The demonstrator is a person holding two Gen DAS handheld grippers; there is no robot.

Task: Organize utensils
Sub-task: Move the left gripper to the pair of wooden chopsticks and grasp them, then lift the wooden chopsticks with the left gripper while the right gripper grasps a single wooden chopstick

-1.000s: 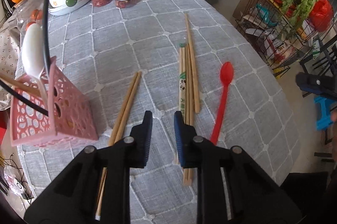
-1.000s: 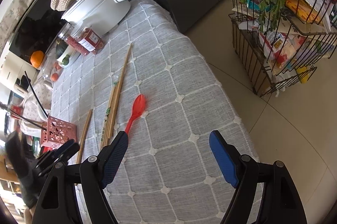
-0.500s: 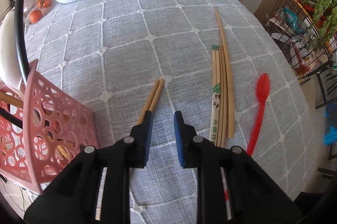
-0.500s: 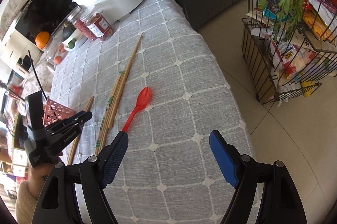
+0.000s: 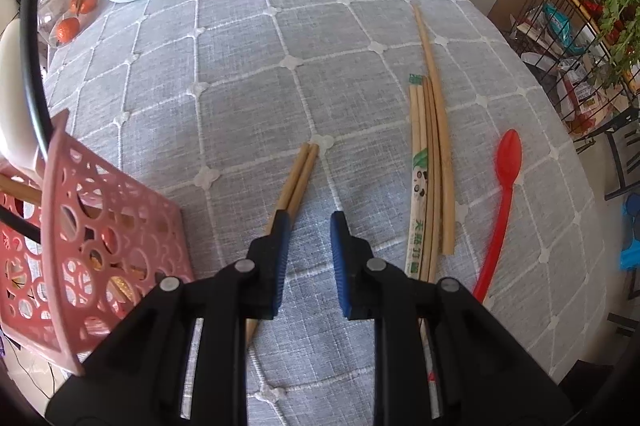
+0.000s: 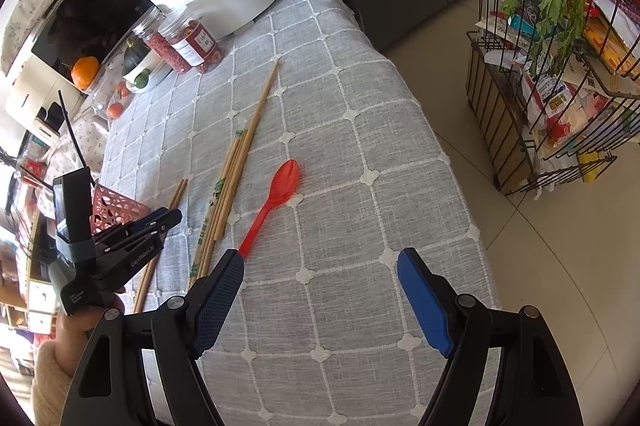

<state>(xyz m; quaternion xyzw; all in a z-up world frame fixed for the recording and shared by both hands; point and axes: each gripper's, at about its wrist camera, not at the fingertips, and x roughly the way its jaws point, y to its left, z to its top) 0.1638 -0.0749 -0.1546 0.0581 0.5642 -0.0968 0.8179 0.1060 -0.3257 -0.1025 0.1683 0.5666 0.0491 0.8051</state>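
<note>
The pair of chopsticks [image 5: 298,177] lies flat on the grey checked cloth of the bench [image 5: 248,73], its long axis running from about 7 o'clock to 1 o'clock in the left wrist view. Its near part passes under the left finger of the left hand-held gripper [image 5: 307,222], so the pair sits slightly toward 11 o'clock of the gap rather than inside it. That gripper's jaws stand a little apart, holding nothing. It is plainly the nearer one. A small shift to the left looks needed before the jaws can straddle the pair.

At 9 o'clock stands the pink basket [image 5: 92,226], close beside the chopsticks. At 2 o'clock lies a bundle of more chopsticks [image 5: 430,161], one in a printed paper sleeve, and beyond it a red spoon [image 5: 505,181].

The right hand-held gripper [image 6: 320,266] hangs near the bench's edge, jaws spread wide and empty, with the spoon's handle end near its left finger.

The near ends of the pair are hidden behind the left gripper's body. Whether that gripper's finger touches the sticks or hovers just above is hard to tell. The basket's contents are mostly cut off.
</note>
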